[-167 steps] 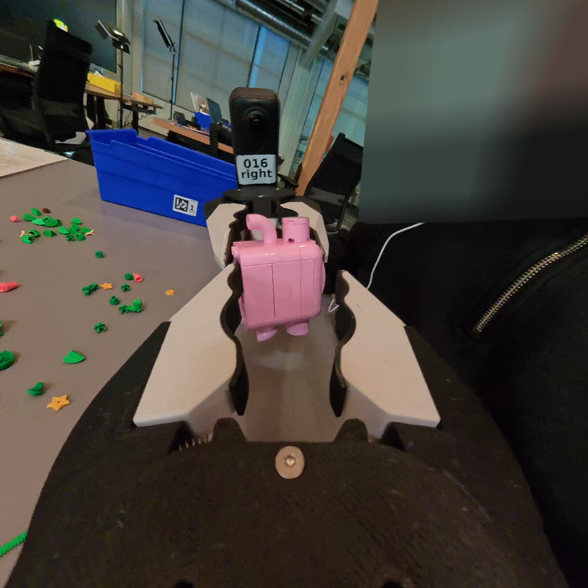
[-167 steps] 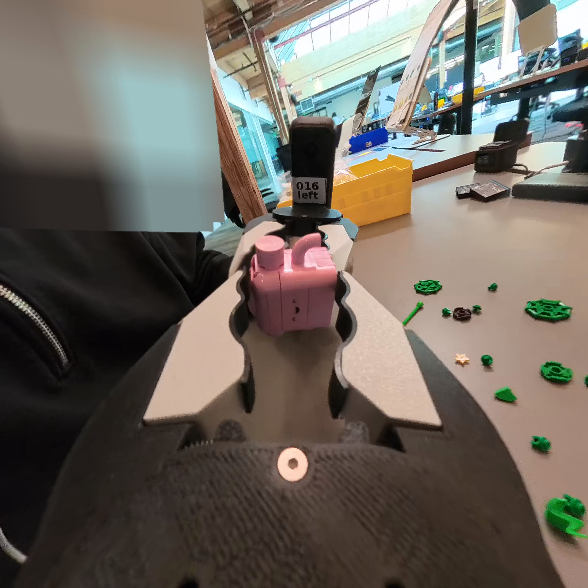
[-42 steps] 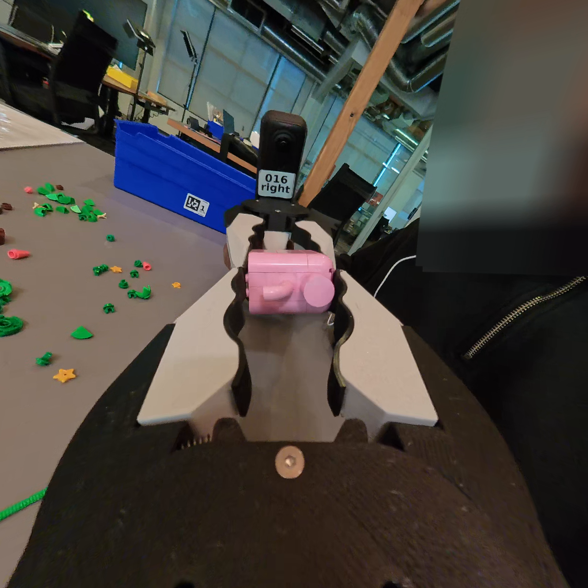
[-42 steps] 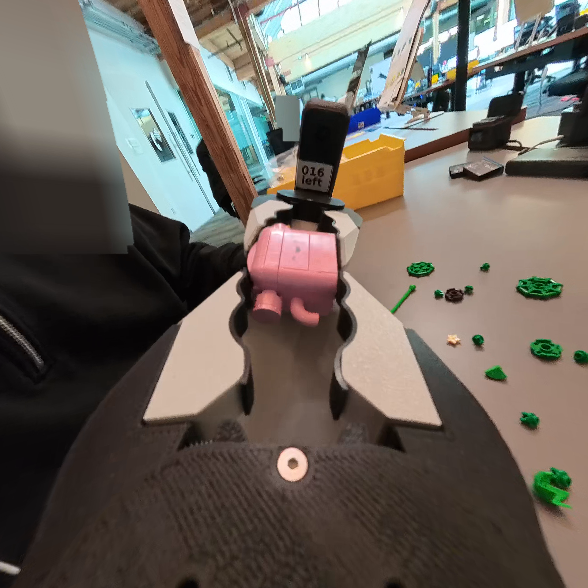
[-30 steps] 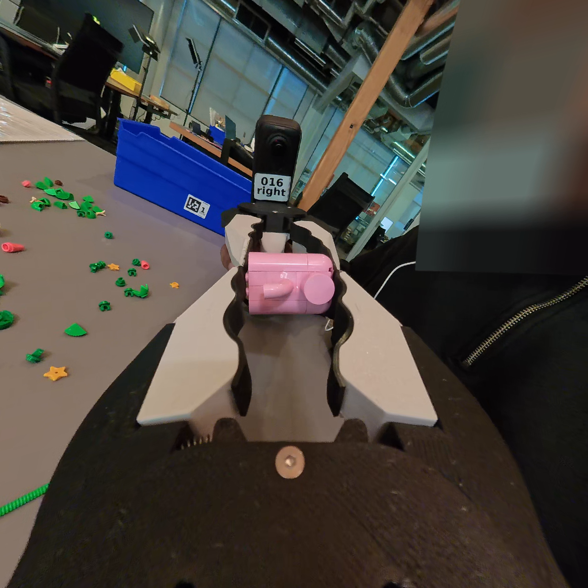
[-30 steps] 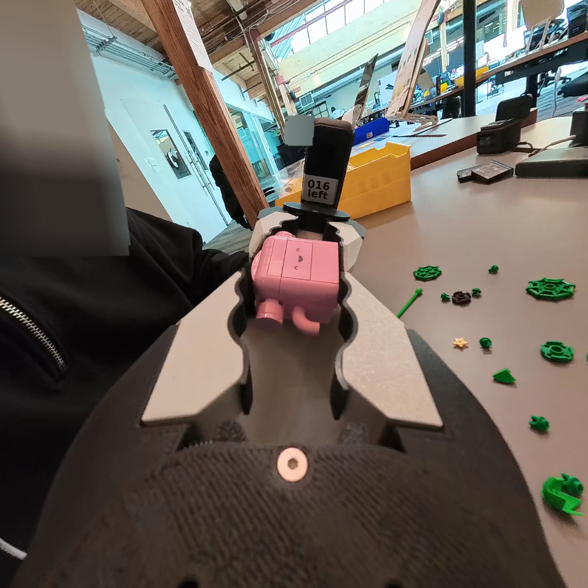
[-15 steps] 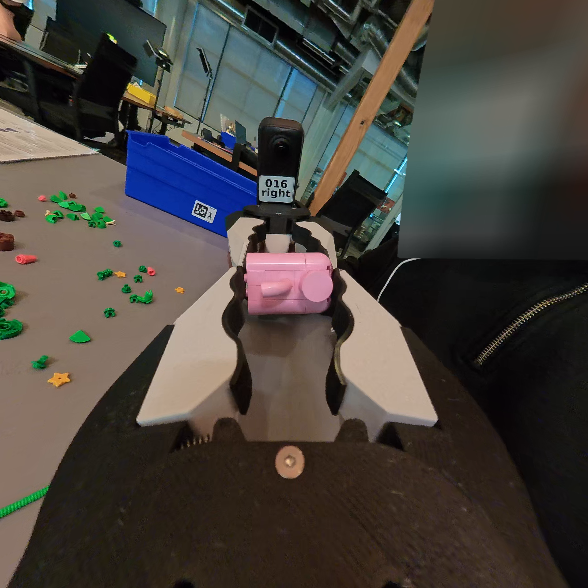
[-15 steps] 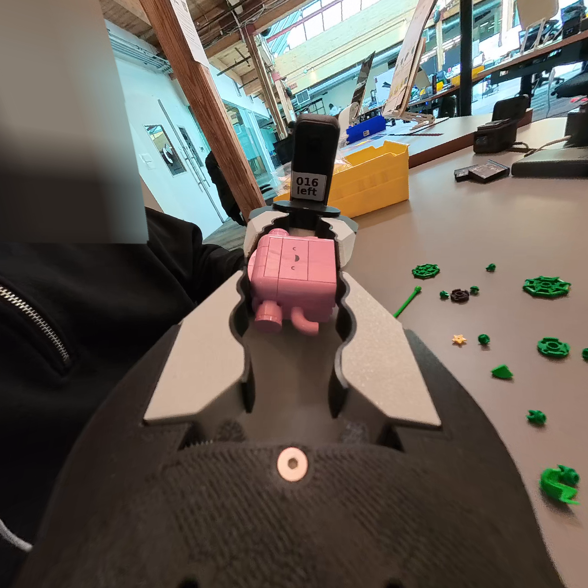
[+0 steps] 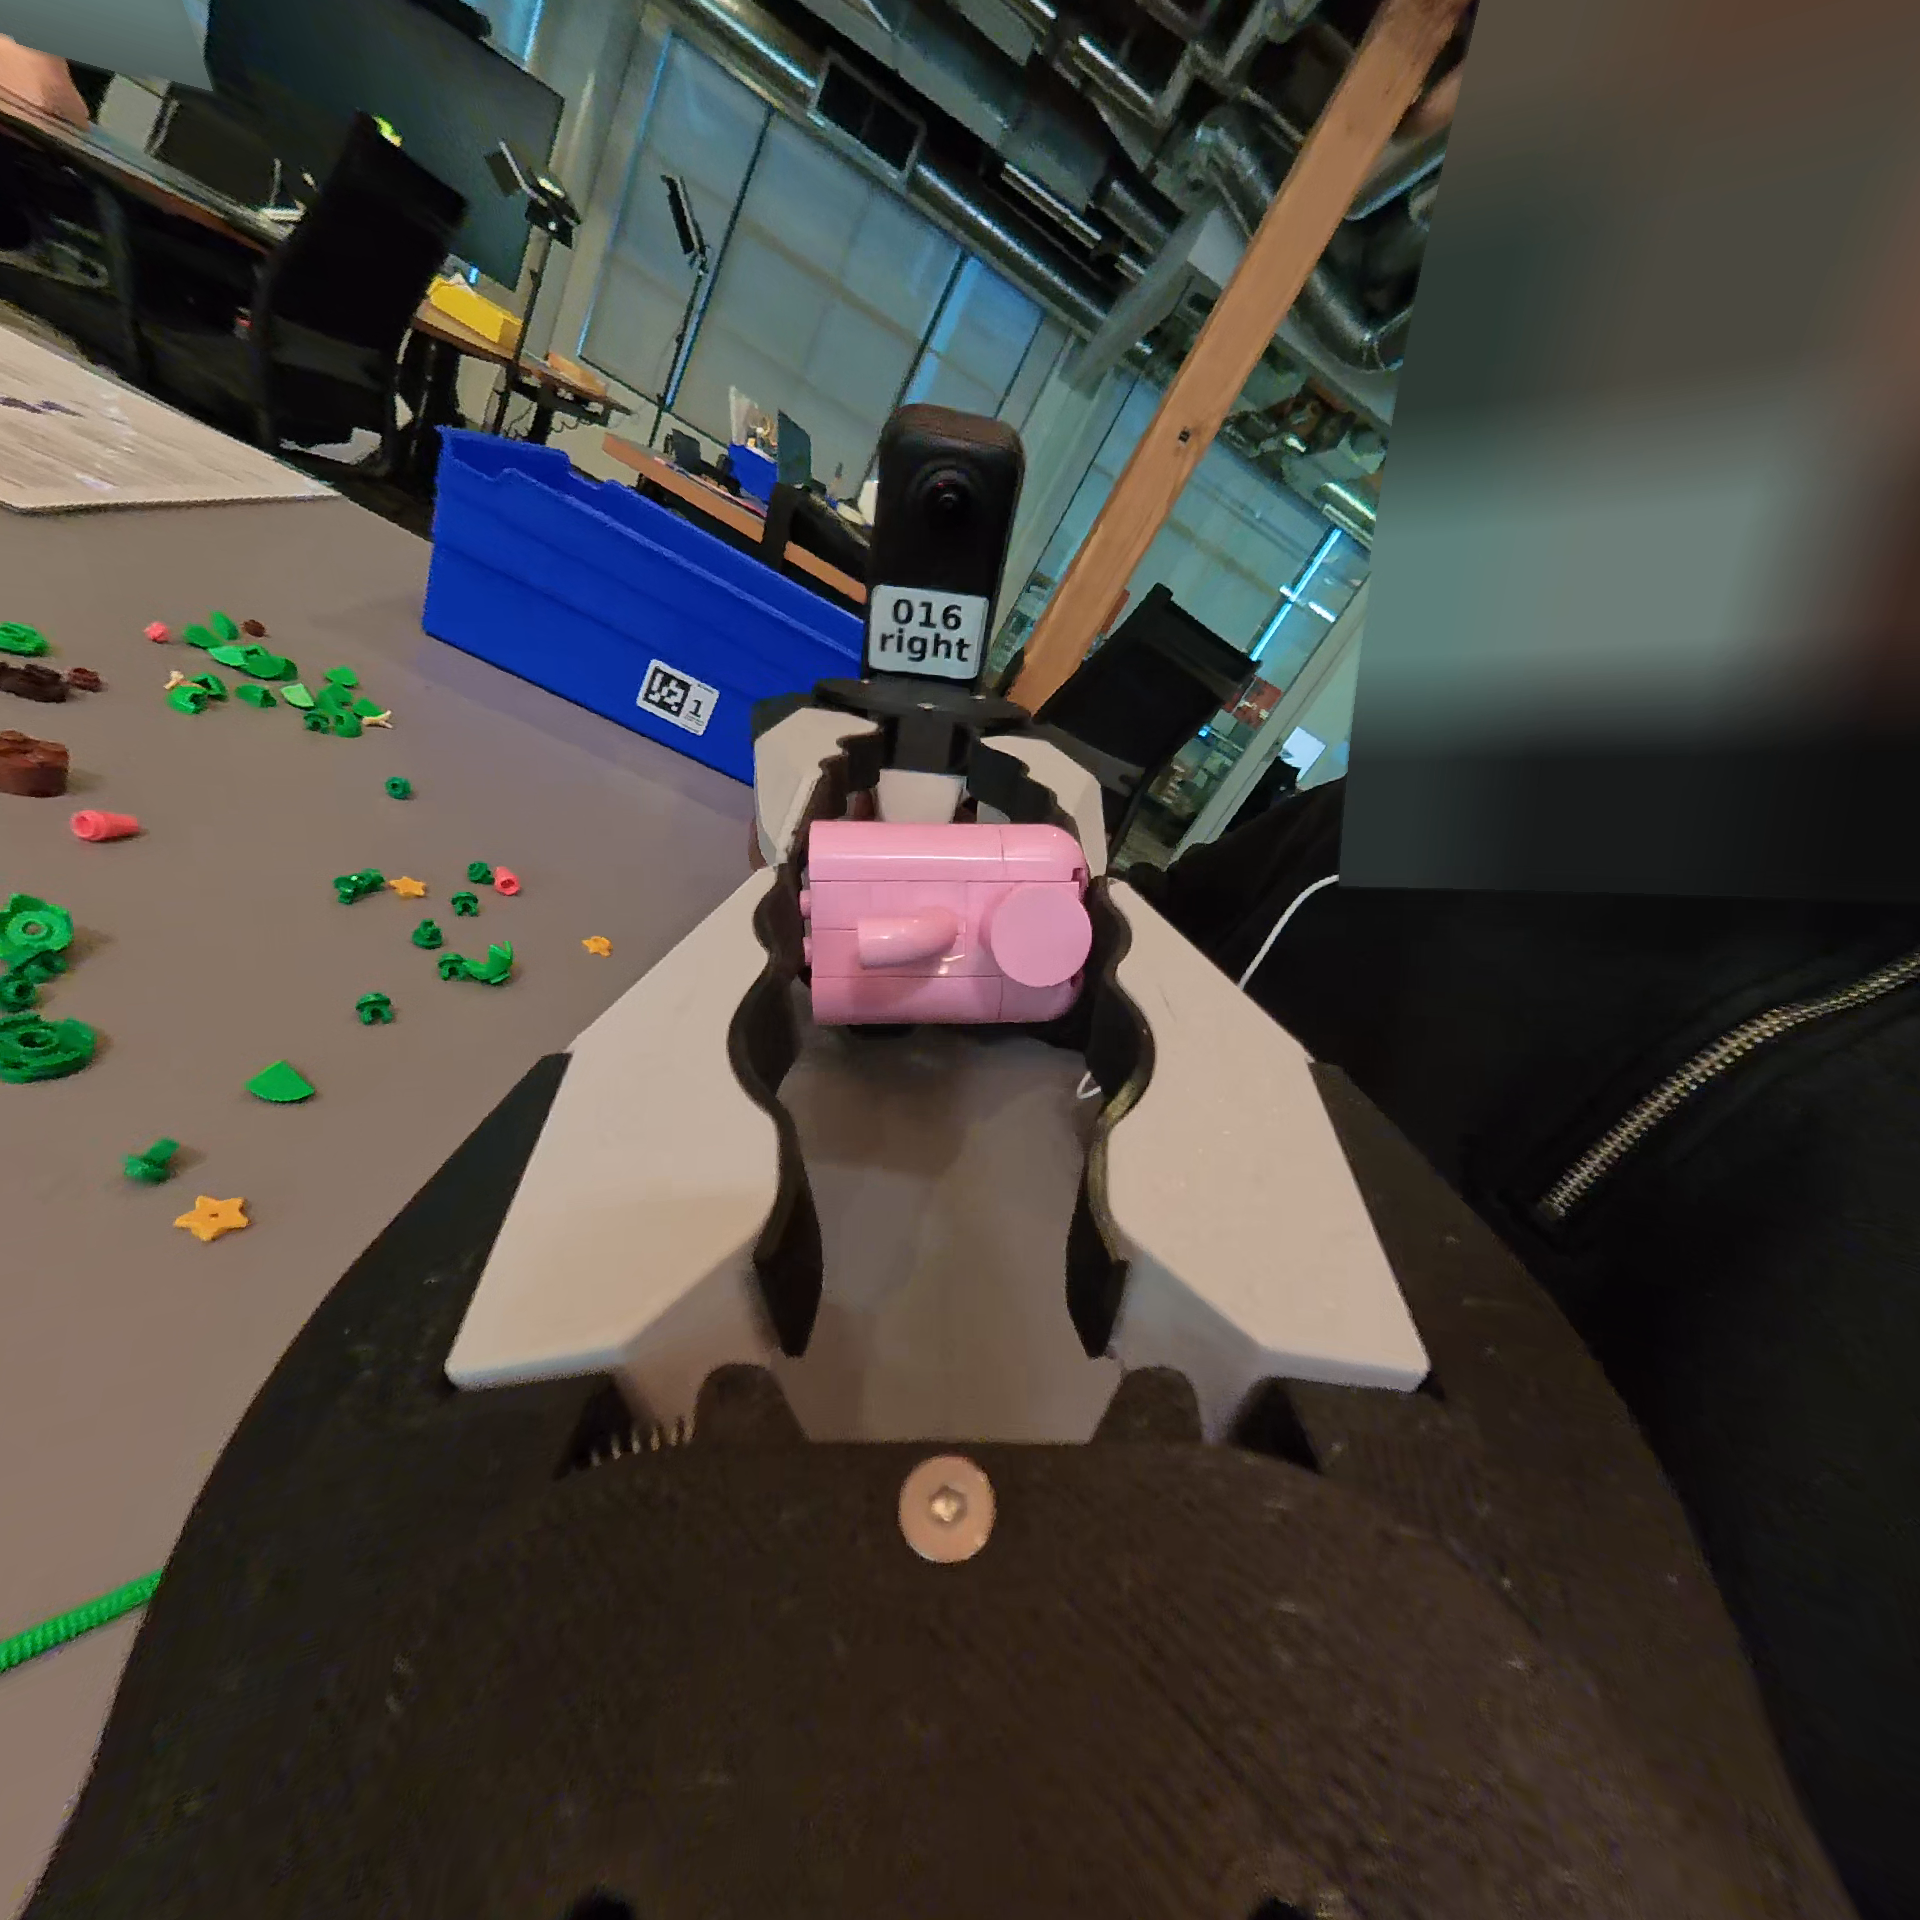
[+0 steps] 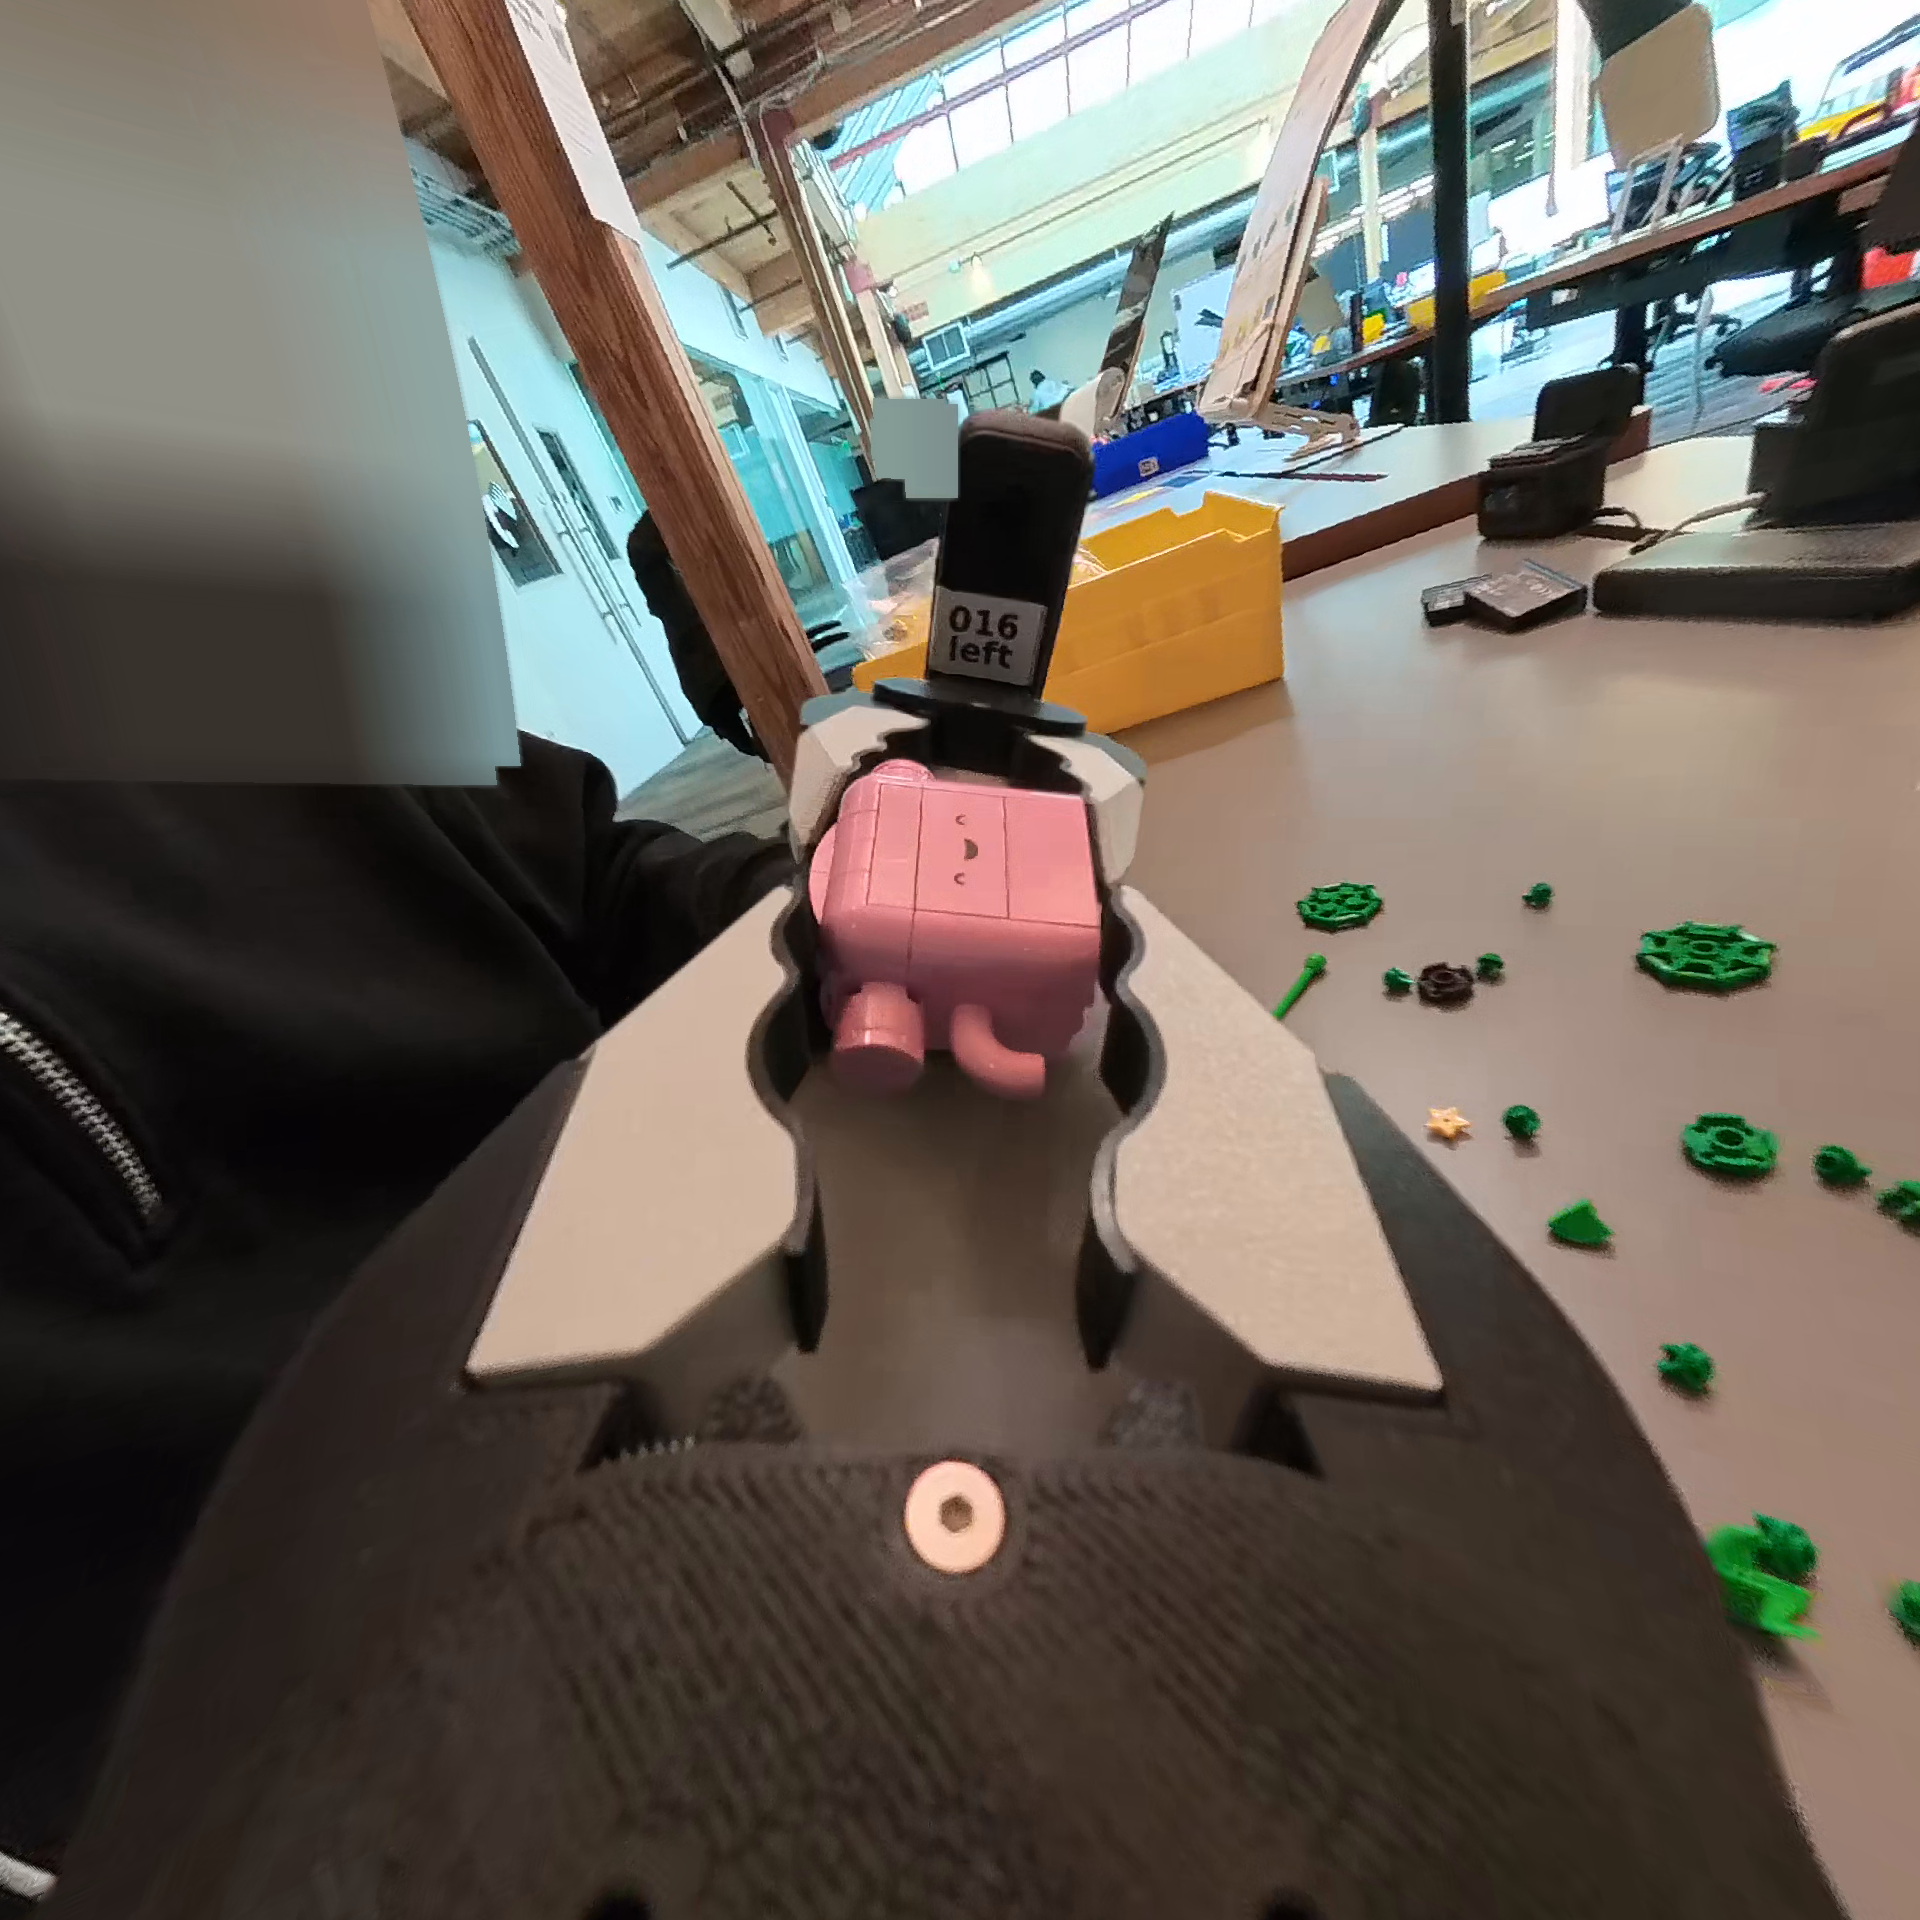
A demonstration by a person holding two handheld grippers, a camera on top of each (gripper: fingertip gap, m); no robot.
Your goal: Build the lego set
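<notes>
A pink Lego block assembly point(image 9: 940, 925) is held in the air between both grippers, above the grey table point(image 9: 260, 1351). In the left wrist view its round stud and curved pipe point at the camera. In the right wrist view point(image 10: 961, 894) a face with small printed marks is up, and the stud and pipe hang below. My left gripper point(image 9: 940, 935) is shut on the block from one side. My right gripper point(image 10: 951, 935) is shut on it from the opposite side. Each gripper shows behind the block in the other's view.
Loose green pieces point(image 9: 260, 675), orange stars point(image 9: 213, 1216) and brown pieces point(image 9: 31, 764) lie on the table; more green pieces point(image 10: 1704, 956) lie to the right. A blue bin point(image 9: 603, 613) and a yellow bin point(image 10: 1153, 613) stand behind. A person's black jacket point(image 9: 1662, 1143) is close. Both grippers' tips are close together, under 4 cm apart.
Since 5.6 s ago the block has turned from stud-and-pipe upward to stud-and-pipe facing the left camera. Over the last second both grippers only shifted slightly with it.
</notes>
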